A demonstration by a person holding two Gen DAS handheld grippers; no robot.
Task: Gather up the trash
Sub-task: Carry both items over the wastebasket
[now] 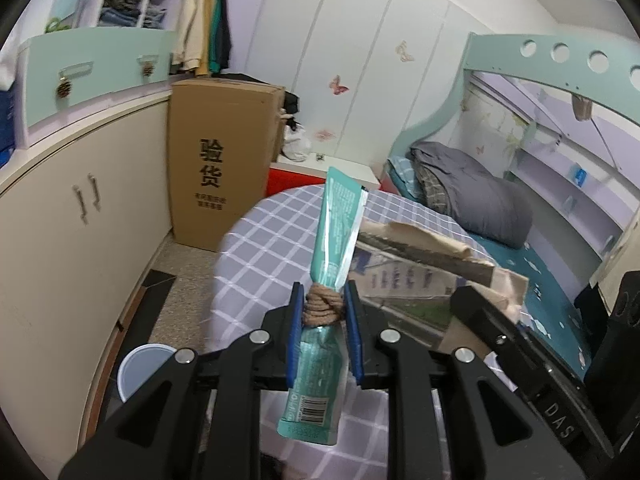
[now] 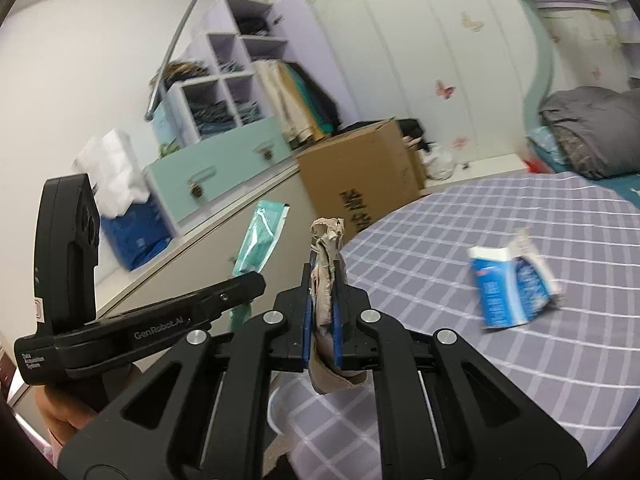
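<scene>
My left gripper (image 1: pixel 325 314) is shut on a teal foil wrapper (image 1: pixel 338 232) at the spot where tan twine (image 1: pixel 322 306) is wound around it. The wrapper stands upright above the checked tablecloth (image 1: pixel 260 256). My right gripper (image 2: pixel 323 280) is shut on a brown cardboard scrap (image 2: pixel 326 248), which I see edge-on. In the left wrist view the same scrap (image 1: pixel 420 246) juts left from the right gripper (image 1: pixel 466 300). The right wrist view shows the left gripper (image 2: pixel 250 284) and its teal wrapper (image 2: pixel 260 236) on the left. A torn blue-and-white carton (image 2: pixel 512 284) lies on the tablecloth (image 2: pixel 440 240).
A round white bin (image 1: pixel 140 368) stands on the floor at the table's left. A tall cardboard box (image 1: pixel 216 160) stands behind it beside a cream cabinet (image 1: pixel 60 220). A bed with a grey quilt (image 1: pixel 480 200) is at the right. A hand (image 2: pixel 68 416) holds the left gripper's handle.
</scene>
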